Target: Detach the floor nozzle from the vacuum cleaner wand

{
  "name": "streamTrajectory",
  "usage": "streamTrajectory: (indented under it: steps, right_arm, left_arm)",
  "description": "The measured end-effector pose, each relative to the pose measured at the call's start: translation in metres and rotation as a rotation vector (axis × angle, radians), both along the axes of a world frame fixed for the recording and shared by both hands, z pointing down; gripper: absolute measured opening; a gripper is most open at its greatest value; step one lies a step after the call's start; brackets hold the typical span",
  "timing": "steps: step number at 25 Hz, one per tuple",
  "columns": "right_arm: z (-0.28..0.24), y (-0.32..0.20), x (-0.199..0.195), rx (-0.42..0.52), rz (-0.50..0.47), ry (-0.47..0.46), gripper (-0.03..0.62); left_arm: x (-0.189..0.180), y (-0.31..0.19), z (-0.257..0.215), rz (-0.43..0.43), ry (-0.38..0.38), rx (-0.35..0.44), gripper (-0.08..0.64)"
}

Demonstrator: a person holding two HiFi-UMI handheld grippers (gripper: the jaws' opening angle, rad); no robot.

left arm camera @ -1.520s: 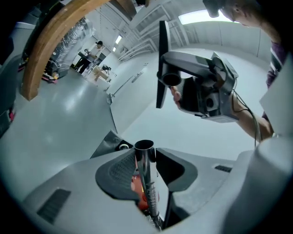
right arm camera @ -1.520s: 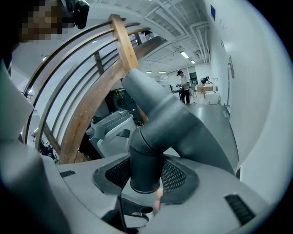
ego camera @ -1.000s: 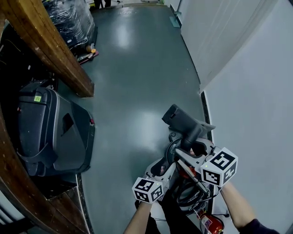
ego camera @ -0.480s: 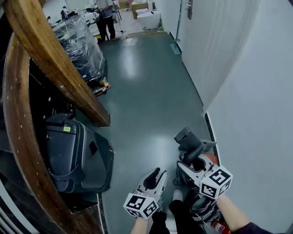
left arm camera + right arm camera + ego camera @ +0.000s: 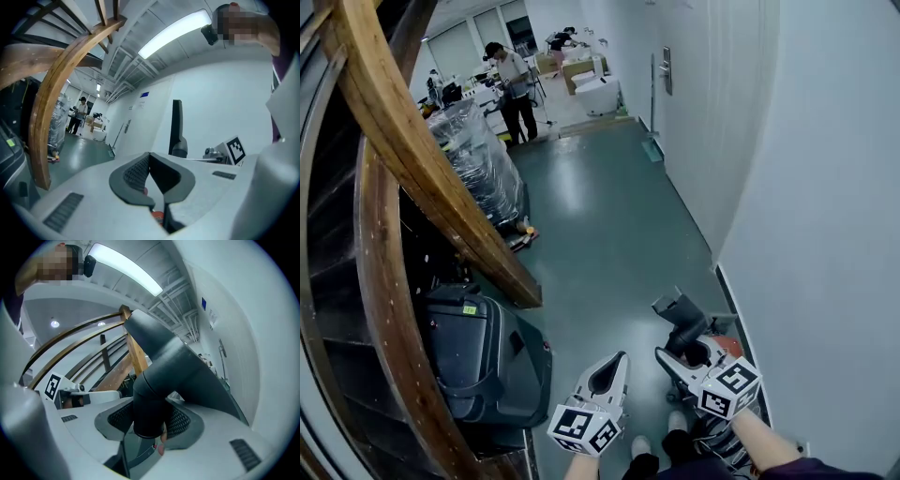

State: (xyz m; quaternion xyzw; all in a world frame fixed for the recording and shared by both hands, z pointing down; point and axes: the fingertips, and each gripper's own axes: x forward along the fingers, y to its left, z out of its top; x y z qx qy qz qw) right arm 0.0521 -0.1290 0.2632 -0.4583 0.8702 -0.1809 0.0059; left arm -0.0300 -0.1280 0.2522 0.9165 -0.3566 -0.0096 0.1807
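Lower right: dark grey plastic floor nozzle (image 5: 677,309); black-and-white square markers on pale grey right hand-held gripper (image 5: 692,349); glossy teal floor (image 5: 600,216); brown wooden curved handrail (image 5: 431,183).

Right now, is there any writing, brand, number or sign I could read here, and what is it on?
Nothing here can be read as text.
Yellow-green label on the black machine: too small to read.
Blue wall sign: too small and blurred to read.
Marker cubes: black-and-white square patterns only, no letters or digits.
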Motion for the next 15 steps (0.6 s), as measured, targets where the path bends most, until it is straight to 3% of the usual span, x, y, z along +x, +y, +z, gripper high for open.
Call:
streamTrajectory:
  steps: [9, 15]
  right_arm:
    - [-0.045, 0.009, 0.004, 0.093, 0.04, -0.046, 0.184]
    - [-0.05, 0.009, 0.001, 0.108, 0.039, -0.058, 0.184]
  left_arm:
    - [0.0, 0.014, -0.037, 0.021, -0.009, 0.056, 0.005]
    - [-0.001, 0.013, -0.045, 0.028, -0.012, 0.078, 0.005]
